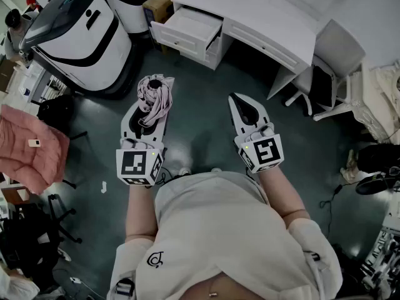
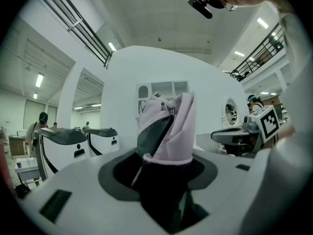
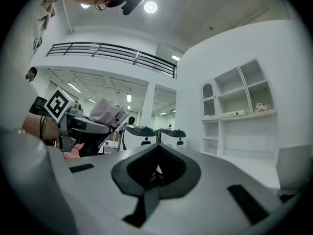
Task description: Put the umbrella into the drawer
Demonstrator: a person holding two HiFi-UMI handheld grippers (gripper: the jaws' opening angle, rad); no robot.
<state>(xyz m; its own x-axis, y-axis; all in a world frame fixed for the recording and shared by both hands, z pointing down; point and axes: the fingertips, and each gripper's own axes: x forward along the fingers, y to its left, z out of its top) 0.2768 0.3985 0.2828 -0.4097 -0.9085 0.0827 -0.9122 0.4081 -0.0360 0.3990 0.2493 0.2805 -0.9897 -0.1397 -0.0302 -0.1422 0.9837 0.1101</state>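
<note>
1. Jaws of left gripper (image 2: 164, 177) clamped on folded pink umbrella (image 2: 168, 126), held level.
2. Right gripper (image 3: 155, 173): jaws together, nothing btwn.
3. Drawer (image 1: 187, 30) open in white desk (image 1: 262, 17), well apart from both.

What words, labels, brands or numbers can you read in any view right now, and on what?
No words or numbers are legible in any view.
Shirt: a small dark emblem, not readable as letters.
Left gripper, right gripper: only square marker patterns, no text.
Umbrella: no print visible.
</note>
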